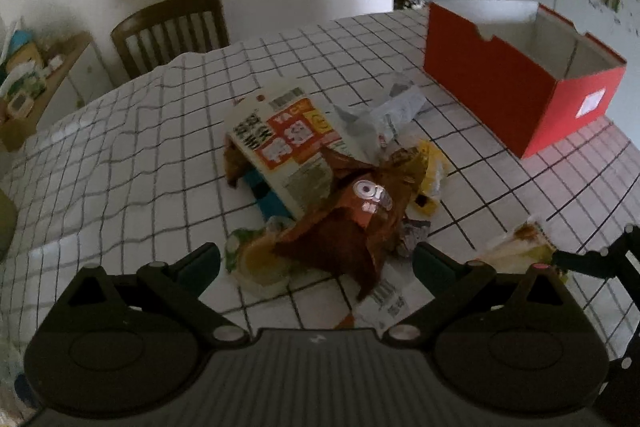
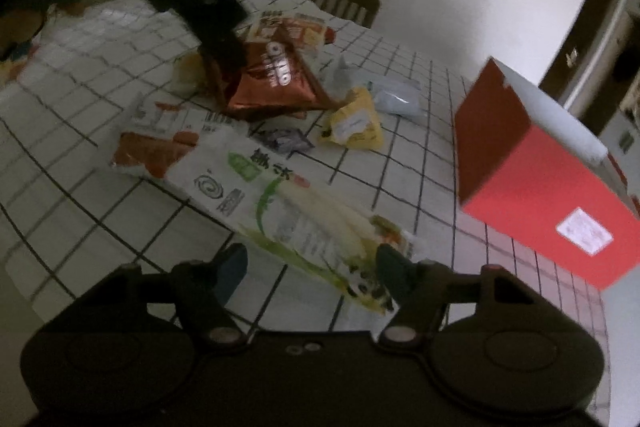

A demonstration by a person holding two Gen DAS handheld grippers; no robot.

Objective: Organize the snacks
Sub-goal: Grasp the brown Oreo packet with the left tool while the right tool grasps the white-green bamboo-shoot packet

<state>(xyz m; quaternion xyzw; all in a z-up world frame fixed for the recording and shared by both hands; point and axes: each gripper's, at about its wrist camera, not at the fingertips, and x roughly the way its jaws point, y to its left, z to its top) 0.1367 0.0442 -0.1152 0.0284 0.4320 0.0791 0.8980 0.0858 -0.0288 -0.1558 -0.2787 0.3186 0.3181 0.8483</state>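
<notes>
The snacks were heaped on the checked table (image 1: 160,147), the red box (image 1: 516,95) standing open beside them. The left gripper (image 1: 316,259) was spread wide around the brown bag (image 1: 360,215), unpressed. The right gripper (image 2: 310,267) was held part-open over the white packet (image 2: 288,203), nothing gripped.

Glossy foil brown snack bag (image 1: 356,223), matt cardboard red box (image 1: 500,99), wrinkled checked cloth tablecloth (image 1: 120,155).

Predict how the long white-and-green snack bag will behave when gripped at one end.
The long white-and-green snack bag looks like thin, creased film, so it will probably droop. Its glossy surface may slip. It lies flat, so it is likely light.
</notes>
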